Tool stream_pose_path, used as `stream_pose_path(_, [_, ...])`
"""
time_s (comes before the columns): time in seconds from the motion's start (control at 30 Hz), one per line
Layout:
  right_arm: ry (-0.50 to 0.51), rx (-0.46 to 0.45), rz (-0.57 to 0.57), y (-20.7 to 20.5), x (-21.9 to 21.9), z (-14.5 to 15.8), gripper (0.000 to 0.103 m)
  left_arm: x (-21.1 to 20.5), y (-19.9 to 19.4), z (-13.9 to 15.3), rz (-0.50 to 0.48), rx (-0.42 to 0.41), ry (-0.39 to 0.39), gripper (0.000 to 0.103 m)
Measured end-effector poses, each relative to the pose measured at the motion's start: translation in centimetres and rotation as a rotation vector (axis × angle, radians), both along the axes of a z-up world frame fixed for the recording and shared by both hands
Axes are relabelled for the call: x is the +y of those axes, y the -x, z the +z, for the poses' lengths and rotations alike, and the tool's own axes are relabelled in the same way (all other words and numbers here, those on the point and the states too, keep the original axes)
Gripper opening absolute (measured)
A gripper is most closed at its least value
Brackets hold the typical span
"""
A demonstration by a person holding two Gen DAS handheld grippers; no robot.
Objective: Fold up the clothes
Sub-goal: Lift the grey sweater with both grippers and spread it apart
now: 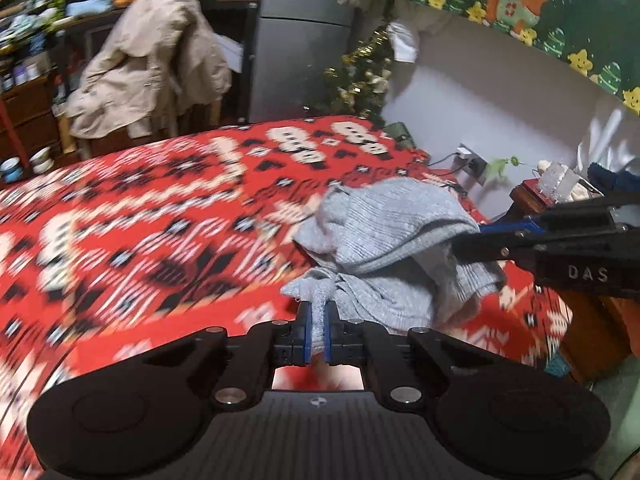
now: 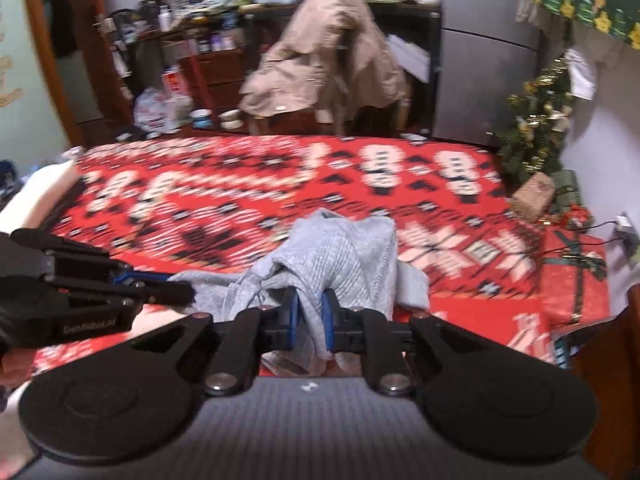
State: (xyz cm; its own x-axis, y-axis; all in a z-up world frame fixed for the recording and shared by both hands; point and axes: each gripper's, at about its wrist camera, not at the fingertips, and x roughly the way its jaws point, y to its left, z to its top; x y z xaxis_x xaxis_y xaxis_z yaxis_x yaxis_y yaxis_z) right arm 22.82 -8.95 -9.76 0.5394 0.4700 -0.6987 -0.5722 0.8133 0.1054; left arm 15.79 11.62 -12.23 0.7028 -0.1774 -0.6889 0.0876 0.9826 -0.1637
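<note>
Your left gripper point(image 1: 317, 314) has its blue-padded fingers point(image 1: 307, 332) drawn nearly together, pinching a thin fold of the grey ribbed knit garment point(image 1: 384, 240). The cloth runs down between the pads and out below them.

Your right gripper point(image 2: 311, 312) stands a little wider, its blue pads clamped on a thicker bunch of the same grey knit point(image 2: 340, 248). A tail of fabric hangs below the pads.

Garment position: bunched and draped from both grips, over the near part of the red blanket with a white and black snowflake pattern point(image 1: 160, 220). Its top humps up ahead of the fingers in each wrist view. Whether its lower edge touches the blanket you cannot tell from these views.

From the left wrist camera, your right gripper point(image 1: 464, 246) comes in from the right edge, its tip against the grey knit. From the right wrist camera, your left gripper point(image 2: 188, 292) comes in from the left edge, its tip at the garment's left side. The two tools are side by side, the garment between them.

Both views show heavy blur across the blanket pattern.

Background: a beige coat thrown over a chair point(image 2: 332, 56) beyond the far edge of the blanket, a grey refrigerator point(image 2: 484, 60) to its right, a small decorated Christmas tree point(image 1: 360, 76) by the white wall.
</note>
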Motion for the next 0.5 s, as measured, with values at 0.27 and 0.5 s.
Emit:
stream_pose_path(0.27, [-0.082,0.003,0.103,9.6,6.8,0.4,0.013,9.1,9.4,-0.3,0.235,-0.011,0.079,0.005])
stream_pose_path(0.5, [-0.082,0.03,0.155,14.0,11.1,-1.3,0.013,12.5,12.9,-1.8,0.311,0.003,0.088,0.005])
